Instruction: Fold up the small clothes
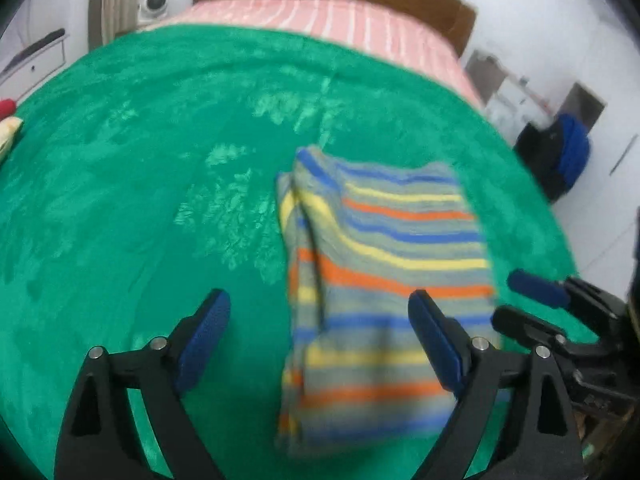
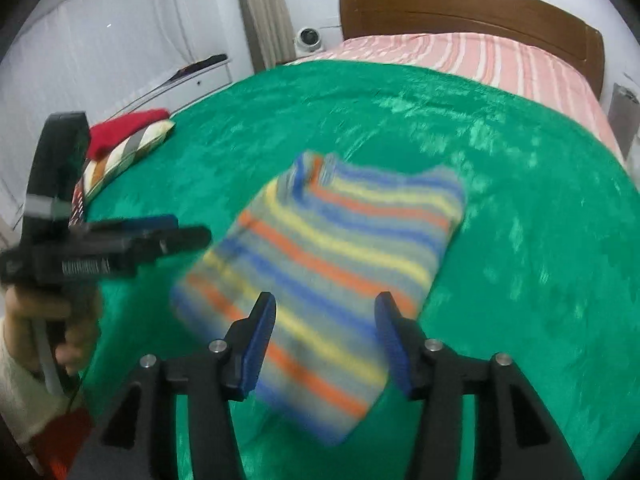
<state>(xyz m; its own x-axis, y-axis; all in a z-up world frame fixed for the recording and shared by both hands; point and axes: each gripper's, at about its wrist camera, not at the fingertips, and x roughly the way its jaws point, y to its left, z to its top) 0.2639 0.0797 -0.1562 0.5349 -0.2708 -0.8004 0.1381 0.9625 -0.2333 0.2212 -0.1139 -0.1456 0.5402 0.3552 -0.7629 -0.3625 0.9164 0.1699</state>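
— What's the biggest thing in front of you?

— The bed (image 2: 500, 60), with a brown headboard (image 2: 460, 8) and a pink striped sheet at the far end. A green blanket (image 1: 140, 160) covers most of it, plush and patchy with lighter marks.

— And the clothes?

— A folded striped garment (image 1: 384, 264) lies flat on the blanket, right in the middle, in bands of blue, yellow, orange and grey. It looks blurred in both views. Near the blanket's left edge sits a small pile of other clothes (image 2: 128, 140), a red piece on top of a patterned one.

— Your grippers?

— My left gripper (image 1: 320, 332) hangs above the blanket with its fingers spread wide, holding nothing; the garment's left edge shows between them. My right gripper (image 2: 326, 336) is also parted and holding nothing, poised over the near end of the garment. From the right wrist I see my left hand (image 2: 68, 320) wrapped round its handle, off to the garment's left.
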